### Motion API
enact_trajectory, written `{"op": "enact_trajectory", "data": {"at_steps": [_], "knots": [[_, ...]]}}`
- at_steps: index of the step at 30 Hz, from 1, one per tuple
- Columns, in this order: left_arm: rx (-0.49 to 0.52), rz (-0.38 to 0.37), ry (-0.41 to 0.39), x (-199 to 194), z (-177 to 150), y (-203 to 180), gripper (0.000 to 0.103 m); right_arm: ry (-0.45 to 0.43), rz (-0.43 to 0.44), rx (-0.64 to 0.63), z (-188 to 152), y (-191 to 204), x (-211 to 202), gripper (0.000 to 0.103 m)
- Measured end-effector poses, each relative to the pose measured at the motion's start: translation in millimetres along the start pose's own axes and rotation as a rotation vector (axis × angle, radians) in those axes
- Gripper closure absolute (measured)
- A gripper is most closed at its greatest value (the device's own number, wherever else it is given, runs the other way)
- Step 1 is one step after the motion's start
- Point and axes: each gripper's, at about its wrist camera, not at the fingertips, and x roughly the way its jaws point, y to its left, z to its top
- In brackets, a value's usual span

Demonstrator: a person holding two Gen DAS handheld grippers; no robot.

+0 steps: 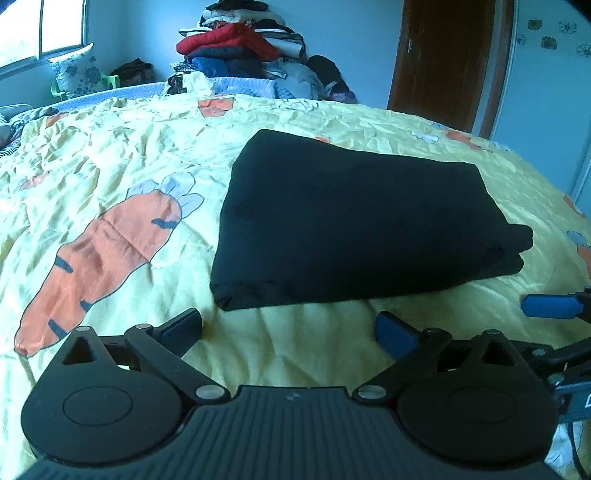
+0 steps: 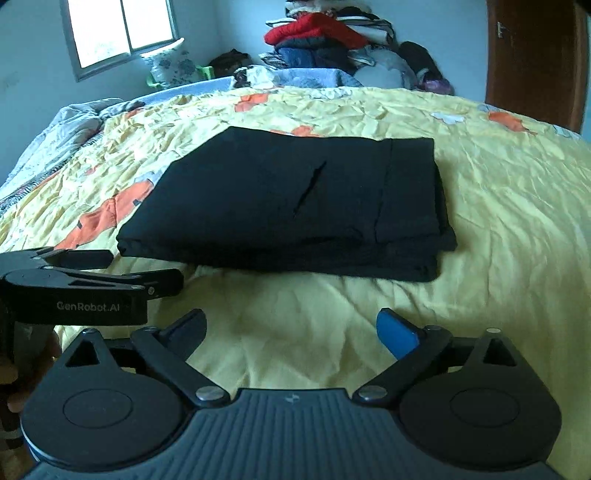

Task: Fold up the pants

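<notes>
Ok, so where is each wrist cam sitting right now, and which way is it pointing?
Left wrist: low over the carrot-print quilt, facing the folded black pants; shows the open left gripper and a blue fingertip of the right one at its right edge.
Right wrist: beside it, same heading; shows the open right gripper and the left gripper at its left edge.
Shared: pants, quilt, clothes pile, window.

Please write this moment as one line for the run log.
pants: folded, on bed | left claw: open, empty | right claw: open, empty

Counted: one folded black pants (image 1: pixel 343 221), two grippers, left gripper (image 1: pixel 288 332) and right gripper (image 2: pixel 291 332), one bedspread (image 1: pixel 110 155), one far clothes pile (image 1: pixel 243 44), one window (image 2: pixel 122 33), one door (image 1: pixel 443 59).
</notes>
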Motion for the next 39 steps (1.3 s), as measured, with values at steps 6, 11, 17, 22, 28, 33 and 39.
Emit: {"op": "enact_trajectory", "data": {"at_steps": [6, 11, 17, 22, 28, 33, 39], "knots": [[0.018, 0.027, -0.022, -6, -10, 0, 0.0, 0.003, -0.012, 0.038, -4, 2, -6, 0.003], [0.035, 0.051, -0.038, -8, -14, -4, 0.0, -0.011, -0.044, 0.021, -10, 6, -3, 0.001], [0.024, 0.048, -0.034, -7, -15, -3, 0.0, -0.032, -0.084, -0.003, -15, 11, -1, 0.0], [0.024, 0.049, -0.034, -7, -15, -3, 0.0, -0.062, -0.112, 0.027, -17, 13, 1, 0.0], [0.025, 0.05, -0.034, -7, -15, -4, 0.0, -0.077, -0.152, 0.0, -21, 18, 3, 0.0], [0.024, 0.049, -0.034, -7, -15, -3, 0.0, -0.097, -0.141, 0.033, -23, 12, 1, 0.0], [0.024, 0.049, -0.034, -7, -15, -3, 0.0, -0.116, -0.123, 0.066, -24, 7, -2, 0.0]]}}
